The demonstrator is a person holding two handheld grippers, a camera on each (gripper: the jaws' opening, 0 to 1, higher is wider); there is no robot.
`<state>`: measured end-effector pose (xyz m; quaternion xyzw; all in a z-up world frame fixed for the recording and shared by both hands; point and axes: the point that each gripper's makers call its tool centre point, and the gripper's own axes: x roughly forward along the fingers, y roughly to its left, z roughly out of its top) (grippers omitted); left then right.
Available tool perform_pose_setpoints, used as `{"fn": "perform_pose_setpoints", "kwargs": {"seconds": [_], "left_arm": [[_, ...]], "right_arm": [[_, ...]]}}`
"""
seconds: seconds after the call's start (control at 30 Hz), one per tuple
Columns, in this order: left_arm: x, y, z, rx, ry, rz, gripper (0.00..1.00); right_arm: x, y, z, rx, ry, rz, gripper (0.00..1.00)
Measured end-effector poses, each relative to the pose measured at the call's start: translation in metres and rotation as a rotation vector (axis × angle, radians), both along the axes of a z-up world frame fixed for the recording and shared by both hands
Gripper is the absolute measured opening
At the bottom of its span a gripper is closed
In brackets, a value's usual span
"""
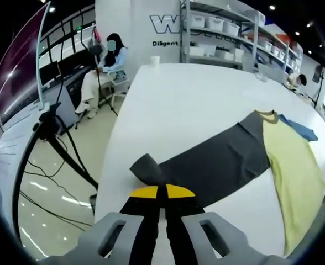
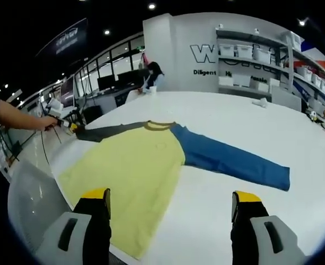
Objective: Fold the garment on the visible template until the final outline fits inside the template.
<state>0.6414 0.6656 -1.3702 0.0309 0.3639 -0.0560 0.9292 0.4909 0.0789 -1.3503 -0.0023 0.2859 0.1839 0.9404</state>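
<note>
A raglan shirt lies flat on the white table (image 2: pixel 251 127): yellow body (image 2: pixel 135 165), grey sleeve (image 2: pixel 110 131), blue sleeve (image 2: pixel 234 163). In the left gripper view the grey sleeve (image 1: pixel 218 160) stretches toward me from the yellow body (image 1: pixel 295 171), with a bit of blue sleeve (image 1: pixel 300 128) beyond. My left gripper (image 1: pixel 162 192) is shut on the grey sleeve's cuff near the table edge. From the right gripper view it appears as a small left gripper (image 2: pixel 66 126) at the sleeve's end, held by a person's arm. My right gripper (image 2: pixel 171 201) is open, above the shirt's hem.
A white cup (image 1: pixel 155 61) stands at the table's far end. A seated person (image 1: pixel 110 61) is beyond the table. A tripod with cables (image 1: pixel 52 138) stands on the floor off the table's left edge. Shelves with bins (image 1: pixel 234 27) line the back wall.
</note>
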Motion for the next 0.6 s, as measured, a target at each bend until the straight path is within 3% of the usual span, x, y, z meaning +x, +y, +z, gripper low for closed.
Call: {"fn": "perform_pose_setpoints", "kwargs": {"seconds": [0.33,0.4,0.47,0.6], "left_arm": [[0.002,-0.018,0.017,-0.052,-0.015,-0.020,0.01],[0.005,-0.019,0.023,-0.062,-0.026,-0.014,0.01],[0.008,-0.026,0.032,-0.117,-0.041,0.002,0.01],[0.017,-0.044,0.051,-0.114,-0.079,-0.048,0.01]], "right_arm": [[0.000,-0.003,0.002,0.017,-0.007,-0.007,0.90],[-0.001,-0.004,0.000,0.016,-0.003,-0.008,0.91],[-0.001,-0.003,0.000,0.019,-0.006,-0.008,0.91],[-0.001,-0.003,0.001,0.037,-0.012,-0.016,0.91]]}}
